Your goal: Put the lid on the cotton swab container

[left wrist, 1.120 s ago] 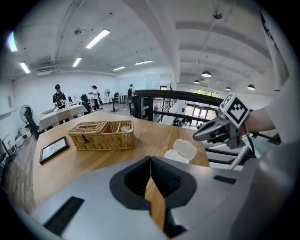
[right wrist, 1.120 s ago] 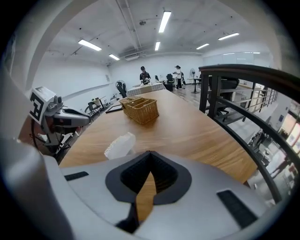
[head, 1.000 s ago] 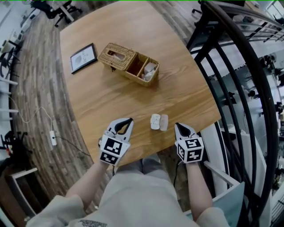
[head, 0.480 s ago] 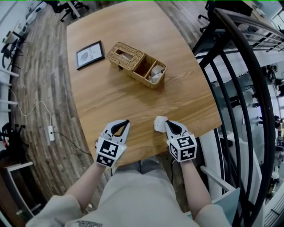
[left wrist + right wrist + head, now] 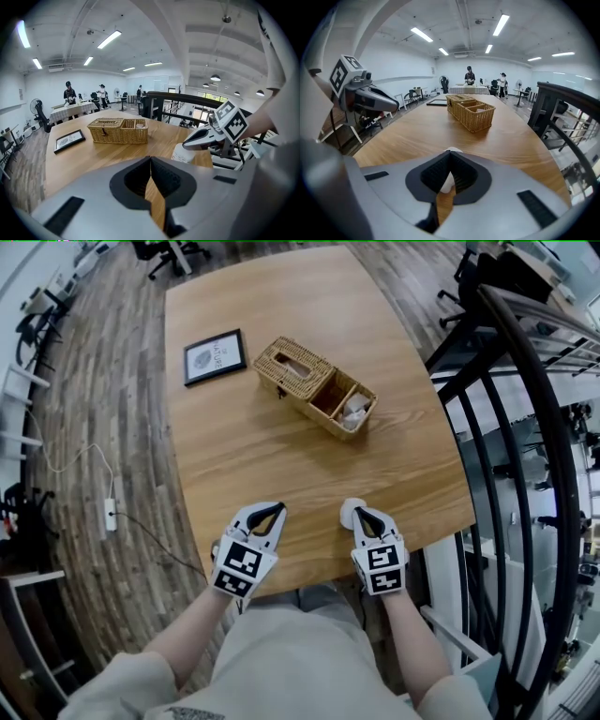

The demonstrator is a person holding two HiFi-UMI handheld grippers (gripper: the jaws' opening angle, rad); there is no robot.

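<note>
A small white round cotton swab container (image 5: pixel 346 511) stands on the wooden table (image 5: pixel 281 456) near its front edge. My right gripper (image 5: pixel 358 514) is shut, and its tips rest over the container's right side and hide part of it. In the right gripper view the white container (image 5: pixel 451 151) shows just past the closed tips. I cannot tell the lid apart from the container. My left gripper (image 5: pixel 271 511) is shut and empty, a short way to the left. From the left gripper view the container (image 5: pixel 182 153) sits under the right gripper (image 5: pixel 186 142).
A wicker basket (image 5: pixel 319 388) with two compartments stands mid-table, and a framed picture (image 5: pixel 214 357) lies to its left. A black railing (image 5: pixel 525 427) runs along the right of the table. A power strip (image 5: pixel 110 517) lies on the floor at left.
My right gripper has moved left from beside the table's edge onto the white pieces, now covering part of them. The left gripper has barely moved. The head view has shifted.
</note>
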